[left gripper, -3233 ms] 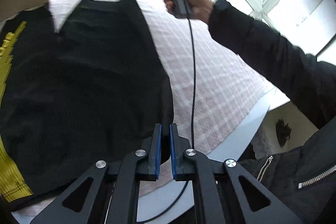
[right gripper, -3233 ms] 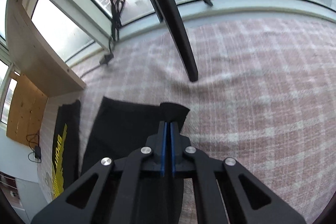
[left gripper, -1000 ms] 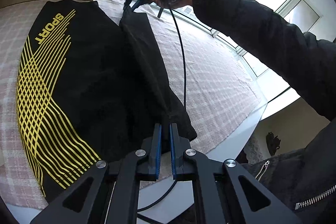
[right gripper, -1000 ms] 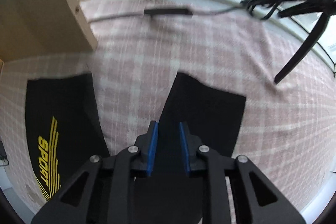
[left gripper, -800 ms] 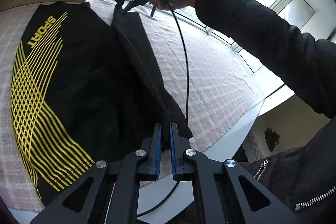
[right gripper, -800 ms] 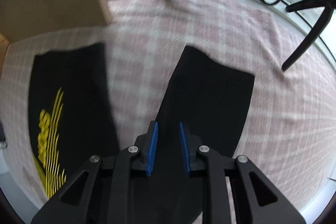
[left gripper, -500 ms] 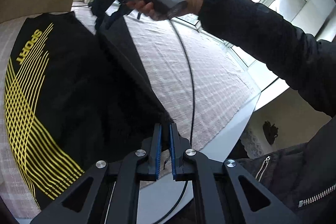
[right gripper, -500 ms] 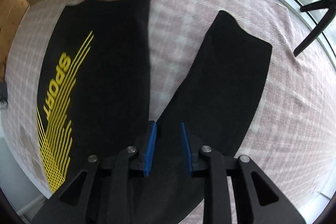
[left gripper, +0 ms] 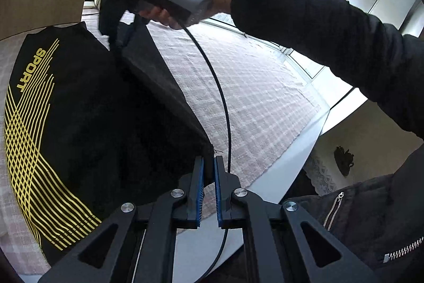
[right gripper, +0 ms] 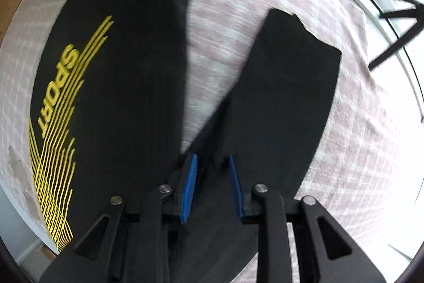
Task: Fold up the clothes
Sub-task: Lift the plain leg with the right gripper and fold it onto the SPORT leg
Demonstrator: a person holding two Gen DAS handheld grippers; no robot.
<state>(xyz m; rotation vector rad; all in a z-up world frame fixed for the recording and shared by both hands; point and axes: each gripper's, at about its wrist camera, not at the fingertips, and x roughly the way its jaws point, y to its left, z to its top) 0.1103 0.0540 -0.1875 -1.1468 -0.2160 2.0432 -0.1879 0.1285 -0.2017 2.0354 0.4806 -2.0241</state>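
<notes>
Shorts [right gripper: 111, 102] fold underway: left gripper [left gripper: 208, 163] pinches hem corner; right gripper [right gripper: 212, 163], jaws just been opening, no grip above leg [right gripper: 286, 102]. Lay leg flat before releasing left.

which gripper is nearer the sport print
Right. The right gripper hovers over the black shorts just beside the SPORT print; the left gripper grips the hem at the opposite end.
</notes>
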